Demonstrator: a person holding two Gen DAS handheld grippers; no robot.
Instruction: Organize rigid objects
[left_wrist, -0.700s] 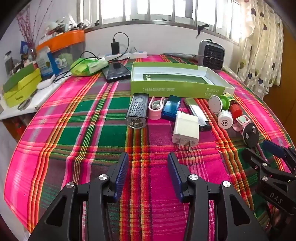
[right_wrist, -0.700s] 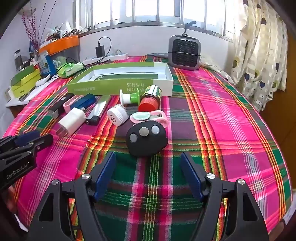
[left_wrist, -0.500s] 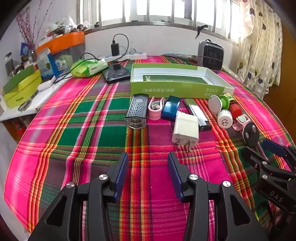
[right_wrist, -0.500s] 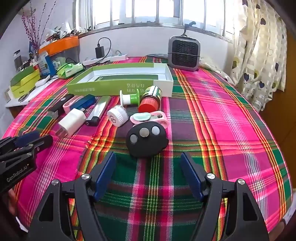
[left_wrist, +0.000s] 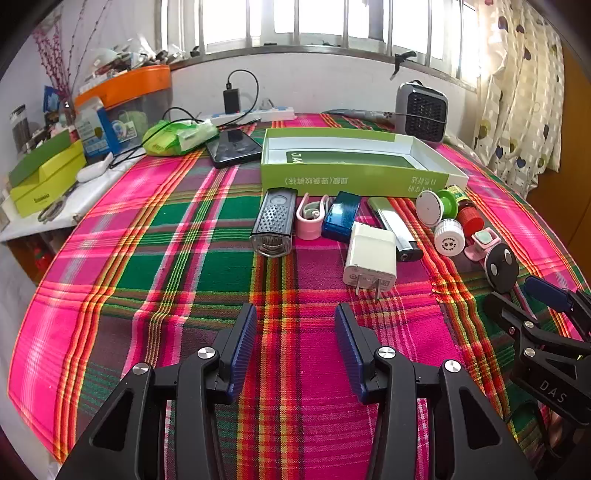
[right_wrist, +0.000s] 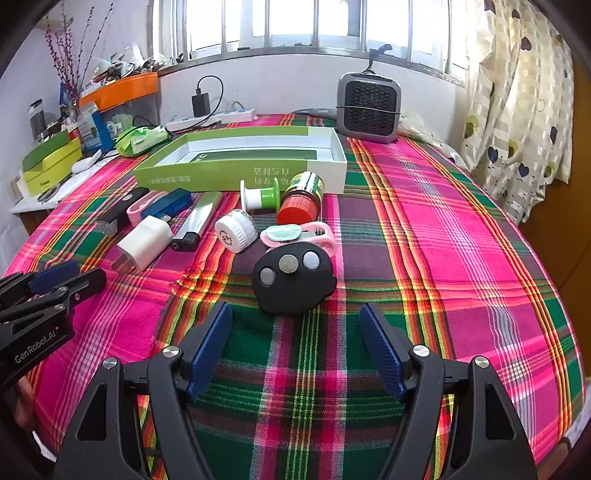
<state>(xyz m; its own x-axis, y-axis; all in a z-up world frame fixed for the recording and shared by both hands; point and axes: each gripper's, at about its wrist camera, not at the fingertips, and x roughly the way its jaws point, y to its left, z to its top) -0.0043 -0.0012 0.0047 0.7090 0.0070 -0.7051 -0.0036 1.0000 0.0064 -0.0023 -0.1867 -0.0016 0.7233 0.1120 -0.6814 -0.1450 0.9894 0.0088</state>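
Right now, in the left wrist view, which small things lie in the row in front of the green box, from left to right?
Black flashlight → pink clip → blue case → white charger → silver lighter → white cap → black remote.

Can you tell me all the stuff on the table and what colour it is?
Open cardboard box: 1, green and white, middle back.
Ribbed torch: 1, black, left end of the row.
Plastic clip: 1, pink, beside the torch.
Flat rectangular case: 1, blue, right of that clip.
Plug charger: 1, white, nearest the left gripper.
Lighter: 1, silver, behind the charger.
Thread spool: 1, green and white, by the box.
Small jar: 1, red lid, lying down.
Round cap: 1, white.
Three-button remote: 1, black, nearest the right gripper.
Plaid tablecloth: 1, pink and green.
Small heater: 1, grey, back.
Left gripper: open, empty.
Right gripper: open, empty.
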